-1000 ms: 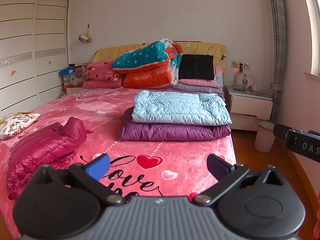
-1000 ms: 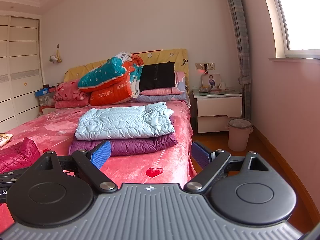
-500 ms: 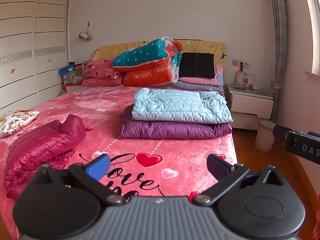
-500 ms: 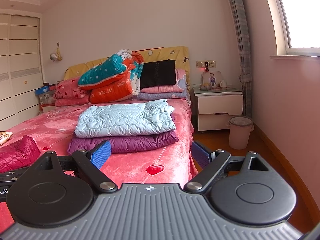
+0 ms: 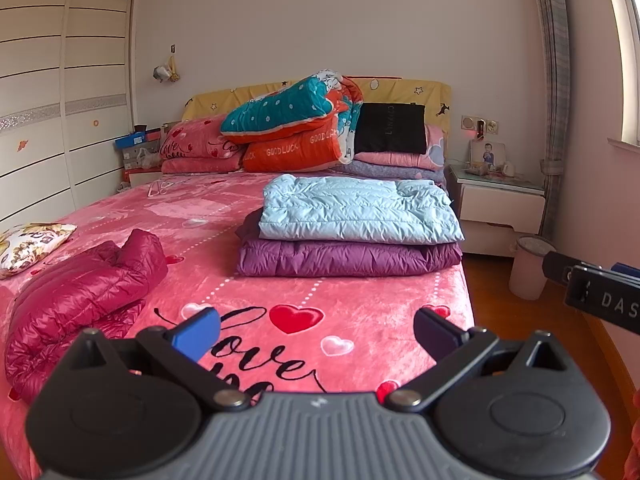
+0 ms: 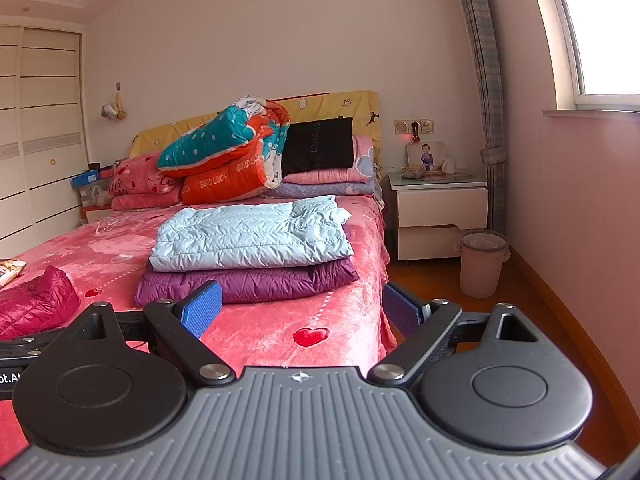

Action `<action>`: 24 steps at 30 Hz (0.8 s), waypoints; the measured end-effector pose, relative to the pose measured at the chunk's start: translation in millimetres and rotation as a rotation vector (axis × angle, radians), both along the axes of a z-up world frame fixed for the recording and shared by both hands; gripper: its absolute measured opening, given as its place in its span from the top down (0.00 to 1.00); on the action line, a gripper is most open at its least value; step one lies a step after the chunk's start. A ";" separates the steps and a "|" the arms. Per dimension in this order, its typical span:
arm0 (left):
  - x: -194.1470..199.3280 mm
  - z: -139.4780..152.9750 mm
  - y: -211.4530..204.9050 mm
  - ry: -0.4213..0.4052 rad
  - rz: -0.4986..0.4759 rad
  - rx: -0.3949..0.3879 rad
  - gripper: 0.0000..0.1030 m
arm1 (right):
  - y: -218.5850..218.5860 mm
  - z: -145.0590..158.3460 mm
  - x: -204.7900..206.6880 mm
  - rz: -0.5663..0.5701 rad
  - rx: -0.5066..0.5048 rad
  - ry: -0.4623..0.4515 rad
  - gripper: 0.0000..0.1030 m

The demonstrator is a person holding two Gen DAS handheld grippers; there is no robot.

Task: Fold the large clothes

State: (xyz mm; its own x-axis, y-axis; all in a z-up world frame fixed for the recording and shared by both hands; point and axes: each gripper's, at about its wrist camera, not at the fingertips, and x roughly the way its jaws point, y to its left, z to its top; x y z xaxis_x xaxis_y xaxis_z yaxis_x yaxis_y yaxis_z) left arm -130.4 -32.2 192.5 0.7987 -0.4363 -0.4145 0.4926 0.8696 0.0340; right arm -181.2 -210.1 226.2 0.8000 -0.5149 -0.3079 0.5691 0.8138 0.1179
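Observation:
A crumpled magenta puffer jacket (image 5: 76, 292) lies on the pink bed (image 5: 360, 312) at the near left; a part shows in the right wrist view (image 6: 36, 304). A folded light-blue jacket (image 5: 356, 210) rests on a folded purple jacket (image 5: 348, 258) at mid-bed; both show in the right wrist view, the blue one (image 6: 248, 236) on the purple one (image 6: 256, 284). My left gripper (image 5: 316, 334) is open and empty above the bed's foot. My right gripper (image 6: 302, 312) is open and empty, held to the right of the left one.
Quilts and pillows (image 5: 296, 132) are piled at the headboard. A white nightstand (image 6: 440, 216) and a pink bin (image 6: 482, 264) stand right of the bed on the wood floor. A wardrobe (image 5: 60, 100) lines the left wall. A patterned cushion (image 5: 28, 244) lies at the bed's left edge.
Both cameras have shifted slightly, so the bed and folded stack sit a little differently in view. Both grippers stay open and empty.

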 end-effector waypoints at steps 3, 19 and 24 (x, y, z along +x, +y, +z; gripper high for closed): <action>0.1 -0.3 -0.3 0.001 -0.001 0.001 0.01 | -1.3 -0.8 0.5 0.001 0.006 -0.002 0.00; 5.3 -8.9 -7.2 0.016 -0.015 -0.001 0.01 | -3.6 -5.9 0.4 0.005 0.018 -0.007 0.00; 12.9 -18.2 -7.1 0.019 -0.014 -0.007 0.01 | -3.8 -10.0 2.5 0.015 0.021 -0.004 0.00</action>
